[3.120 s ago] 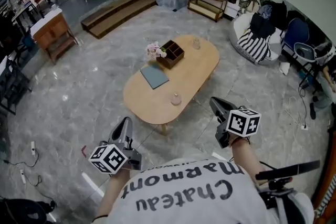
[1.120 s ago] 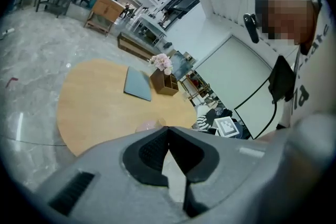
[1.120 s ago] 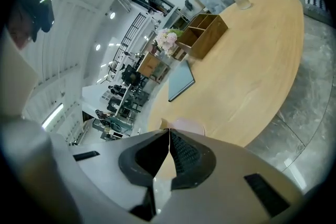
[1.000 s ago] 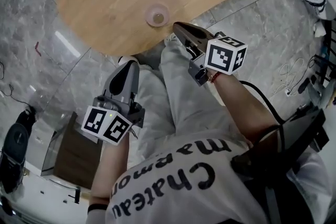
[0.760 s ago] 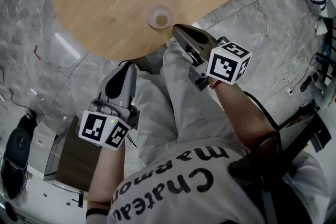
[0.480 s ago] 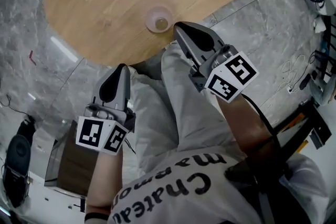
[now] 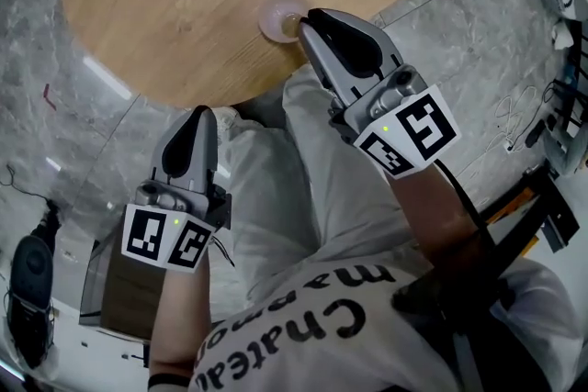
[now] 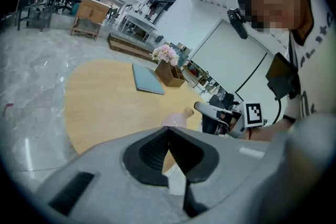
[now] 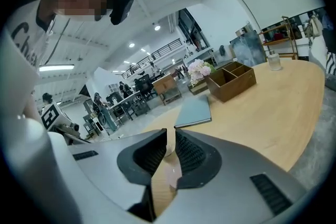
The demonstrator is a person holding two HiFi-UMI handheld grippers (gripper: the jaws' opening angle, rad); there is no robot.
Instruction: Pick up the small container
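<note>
Now at the near edge of the wooden table (image 7: 165, 23), small pink container (image 7: 276, 15) just ahead of right gripper (image 7: 304, 19), jaws closed and empty, left gripper (image 7: 202, 112) likewise closed on nothing, short of the table.

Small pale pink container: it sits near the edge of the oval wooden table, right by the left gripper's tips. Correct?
Wrong gripper: the small pale pink container sits near the edge of the oval wooden table, right by the tips of the right gripper, as the head view shows.
</note>
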